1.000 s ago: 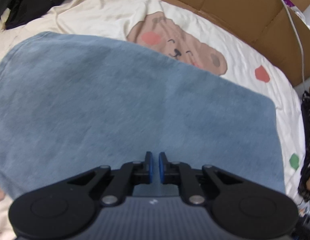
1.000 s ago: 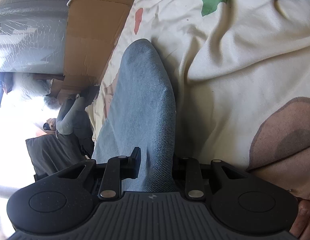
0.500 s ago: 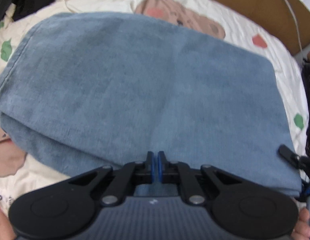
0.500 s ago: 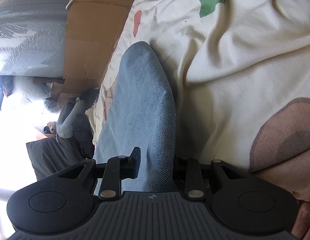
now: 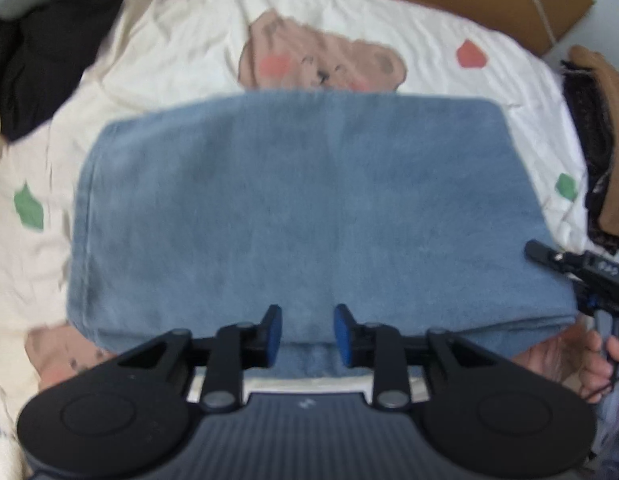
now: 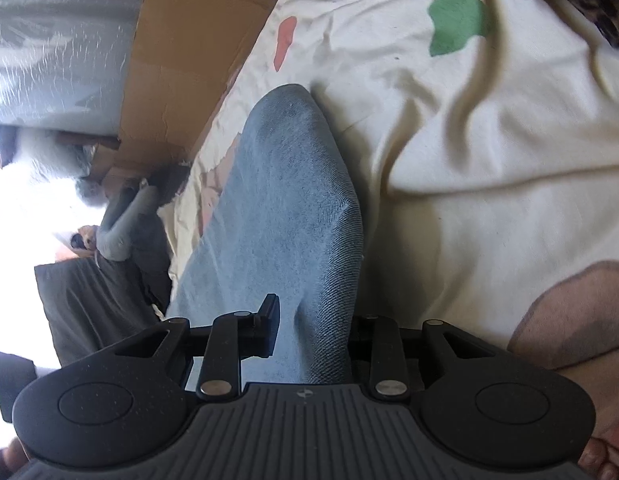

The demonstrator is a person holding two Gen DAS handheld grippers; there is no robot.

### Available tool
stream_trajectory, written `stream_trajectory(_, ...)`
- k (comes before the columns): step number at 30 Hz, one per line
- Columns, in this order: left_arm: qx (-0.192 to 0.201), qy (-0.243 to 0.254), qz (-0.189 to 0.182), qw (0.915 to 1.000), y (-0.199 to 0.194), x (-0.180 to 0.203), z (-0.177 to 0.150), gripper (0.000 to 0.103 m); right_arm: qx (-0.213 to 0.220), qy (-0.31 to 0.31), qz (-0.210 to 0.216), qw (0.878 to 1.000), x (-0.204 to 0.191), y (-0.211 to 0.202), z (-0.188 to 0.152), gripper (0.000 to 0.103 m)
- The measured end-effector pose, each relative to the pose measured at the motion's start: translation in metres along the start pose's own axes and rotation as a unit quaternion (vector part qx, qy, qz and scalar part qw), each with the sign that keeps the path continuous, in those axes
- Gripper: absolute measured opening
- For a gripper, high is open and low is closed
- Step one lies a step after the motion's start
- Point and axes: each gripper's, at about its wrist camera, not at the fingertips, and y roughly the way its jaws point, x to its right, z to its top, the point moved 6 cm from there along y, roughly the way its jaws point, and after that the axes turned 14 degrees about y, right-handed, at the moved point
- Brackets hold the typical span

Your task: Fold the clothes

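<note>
The left hand-held gripper (image 5: 304, 334) is hanging open over the folded blue garment (image 5: 301, 216); the right hand-held gripper (image 6: 309, 334) is gripping its edge, awaiting release or another fold.

No readable text, label or number anywhere — only blurred, illegible marks.
</note>
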Motion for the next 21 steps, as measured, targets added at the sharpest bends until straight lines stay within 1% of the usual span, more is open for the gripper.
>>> stream_trajectory(1,0.003,0.007,0.005,1.0000,-0.003,-0.004,0.004,0.054,-0.001,-0.003,-0.003,1.000,-0.001,0.000,0.000,0.030)
stream_trajectory(2,0.005,0.016,0.011,0.9998,-0.007,-0.008,0.007,0.060,-0.001,-0.007,-0.007,1.000,-0.002,0.000,0.001,0.030)
stream_trajectory(4,0.011,0.028,0.018,0.9994,-0.012,-0.015,0.013,0.060,0.000,-0.017,-0.019,1.000,-0.005,0.001,0.001,0.030)
stream_trajectory(7,0.022,0.022,0.014,0.9994,-0.018,-0.029,0.015,0.060,0.001,-0.033,-0.031,0.999,-0.010,0.001,-0.001,0.033)
stream_trajectory(11,0.032,0.019,0.014,0.9992,-0.021,-0.049,0.018,0.060,0.006,-0.044,-0.043,0.998,-0.012,0.001,-0.001,0.033)
stream_trajectory(13,0.041,0.025,0.023,0.9986,-0.022,-0.060,0.022,0.060,0.009,-0.044,-0.048,0.998,-0.012,0.001,-0.002,0.033)
stream_trajectory(15,0.051,0.021,0.028,0.9981,-0.021,-0.070,0.023,0.062,0.012,-0.045,-0.053,0.998,-0.012,0.001,-0.003,0.033)
stream_trajectory(21,0.074,0.007,0.021,0.9970,-0.006,-0.091,0.005,0.062,0.003,-0.054,-0.073,0.996,-0.015,0.000,-0.005,0.032)
